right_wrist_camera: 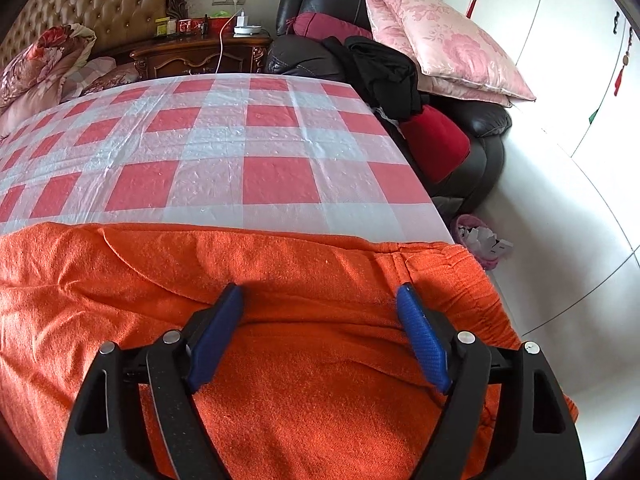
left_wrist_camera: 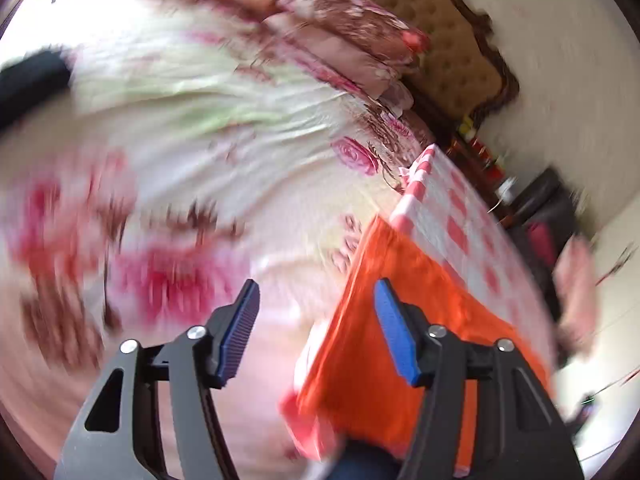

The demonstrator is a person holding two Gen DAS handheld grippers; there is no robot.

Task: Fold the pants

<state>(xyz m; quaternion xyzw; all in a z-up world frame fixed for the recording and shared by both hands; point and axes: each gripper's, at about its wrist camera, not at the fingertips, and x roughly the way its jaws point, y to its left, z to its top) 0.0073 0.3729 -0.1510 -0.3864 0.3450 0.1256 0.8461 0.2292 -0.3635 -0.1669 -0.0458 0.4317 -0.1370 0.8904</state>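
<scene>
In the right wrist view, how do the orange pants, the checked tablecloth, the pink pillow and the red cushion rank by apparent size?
1. orange pants, though nearest the camera, so this may flatter them
2. checked tablecloth
3. pink pillow
4. red cushion

The open right hand-held gripper hovers over the pants.

Left gripper (left_wrist_camera: pixel 316 292), right gripper (right_wrist_camera: pixel 320 296): black plastic frames, blue ribbed pads (right_wrist_camera: pixel 422 338), silver screws (right_wrist_camera: pixel 465 337).

- Left wrist view: heavy motion blur smears the floral bedspread (left_wrist_camera: pixel 168 152); overexposed glare at upper left
- Right wrist view: sharp, bright daylight; gripper (right_wrist_camera: pixel 320 300) casts a soft shadow on the orange pants (right_wrist_camera: pixel 280 360)
- Fisheye bending, dark corners in both
</scene>
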